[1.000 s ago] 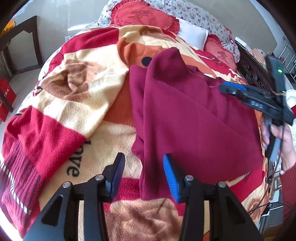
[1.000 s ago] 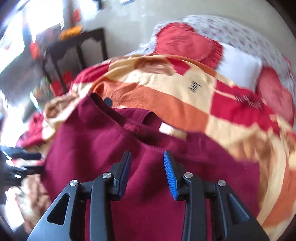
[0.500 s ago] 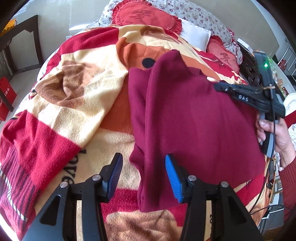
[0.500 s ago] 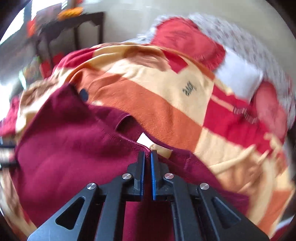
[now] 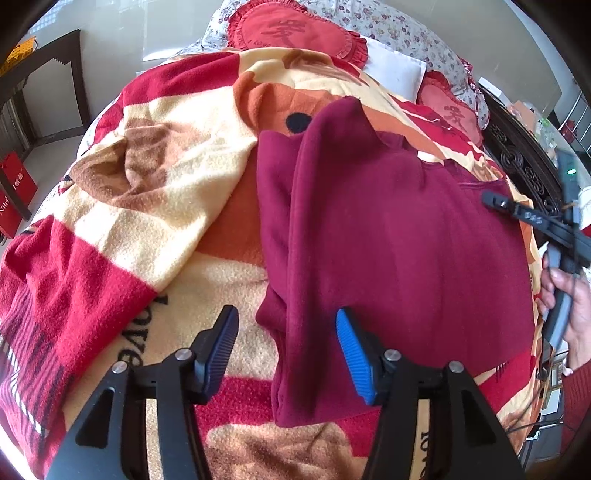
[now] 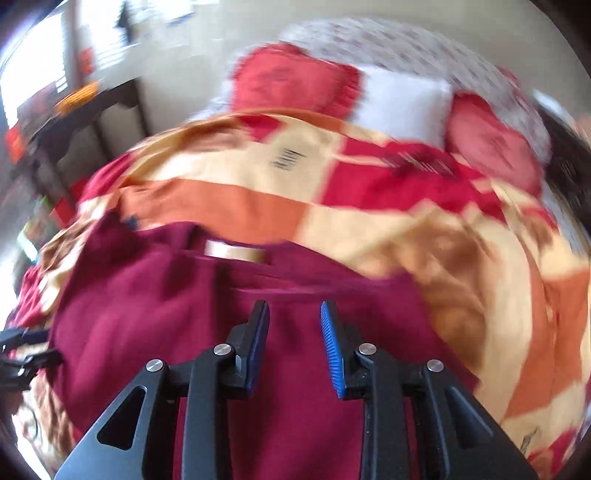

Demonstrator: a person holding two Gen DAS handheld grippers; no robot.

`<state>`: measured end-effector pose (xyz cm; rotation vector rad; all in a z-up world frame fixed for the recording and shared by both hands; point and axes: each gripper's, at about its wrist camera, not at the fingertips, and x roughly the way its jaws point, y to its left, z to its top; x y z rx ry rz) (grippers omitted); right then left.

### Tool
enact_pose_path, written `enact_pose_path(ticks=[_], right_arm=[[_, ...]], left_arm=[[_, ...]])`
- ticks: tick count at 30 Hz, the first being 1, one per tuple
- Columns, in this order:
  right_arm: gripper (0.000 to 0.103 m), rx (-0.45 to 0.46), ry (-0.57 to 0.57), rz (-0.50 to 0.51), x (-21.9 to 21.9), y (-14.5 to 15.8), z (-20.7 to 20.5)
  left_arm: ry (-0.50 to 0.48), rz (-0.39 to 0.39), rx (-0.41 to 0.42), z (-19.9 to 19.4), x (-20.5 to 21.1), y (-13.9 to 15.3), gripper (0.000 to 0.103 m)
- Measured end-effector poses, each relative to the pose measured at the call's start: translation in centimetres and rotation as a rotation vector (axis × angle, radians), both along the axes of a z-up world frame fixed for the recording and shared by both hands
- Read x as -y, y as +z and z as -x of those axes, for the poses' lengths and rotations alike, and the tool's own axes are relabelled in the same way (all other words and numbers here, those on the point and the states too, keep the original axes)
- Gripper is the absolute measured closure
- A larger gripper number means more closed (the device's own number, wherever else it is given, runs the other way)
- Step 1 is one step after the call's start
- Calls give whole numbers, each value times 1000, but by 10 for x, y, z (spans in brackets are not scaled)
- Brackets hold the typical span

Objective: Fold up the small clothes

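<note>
Blanket (image 5: 155, 192) under maroon top (image 5: 399, 236); left gripper (image 5: 286, 345), right gripper (image 6: 293, 341) opening, empty.

Bed (image 5: 524, 166) with dark carved frame on the right, covered by a rumpled fleece blanket (image 5: 177, 206) in red, cream and orange blocks. Maroon sweater (image 5: 399, 251) lies on the blanket, right of centre, its left edge folded over. Far end: two red round cushions (image 5: 291, 33), white pillow (image 5: 395, 70) between them.
</note>
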<state>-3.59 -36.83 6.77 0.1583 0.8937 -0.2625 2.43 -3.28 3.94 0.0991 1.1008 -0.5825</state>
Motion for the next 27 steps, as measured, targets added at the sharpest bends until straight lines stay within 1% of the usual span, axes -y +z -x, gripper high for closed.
enact_pose_path(ticks=[1, 2, 4, 6, 7, 10, 12, 15, 17, 19, 20, 22, 25, 27], right_arm=[[94, -24, -41, -4, 12, -7, -1], [103, -33, -88, 0, 26, -16, -1], [103, -7, -145, -35, 46, -24, 4], [103, 37, -181, -135, 60, -25, 8], [103, 44, -192, -158, 62, -24, 10], [103, 35, -181, -122, 52, -16, 11], [103, 60, -177, -100, 47, -6, 18], [103, 78, -199, -106, 50, 0, 29], [103, 67, -207, -104, 55, -1, 31], [103, 19, -215, -87, 62, -12, 27], [103, -1, -214, -98, 66, -18, 25], [103, 16, -227, -112, 67, -14, 28], [103, 62, -264, -141, 61, 0, 35], [100, 95, -232, -161, 47, 10, 35]], left_arm=[[3, 1, 0, 0, 0, 0, 43], [4, 1, 0, 0, -1, 0, 42], [7, -4, -1, -1, 0, -1, 41], [6, -11, 2, -1, 1, -1, 40], [5, -17, 3, -1, 2, -1, 40], [0, -20, 7, -1, 3, 0, 40], [-1, -21, 7, -1, 4, 0, 40], [1, -20, 4, 0, 4, -1, 40], [5, -18, 0, 0, 4, -1, 40], [10, -15, -7, 0, 3, -2, 39], [10, -13, -11, 0, 3, -2, 38], [12, -10, -17, 0, 0, -2, 37], [18, -8, -25, 1, -3, -4, 36], [24, -3, -28, 1, -4, -4, 36]])
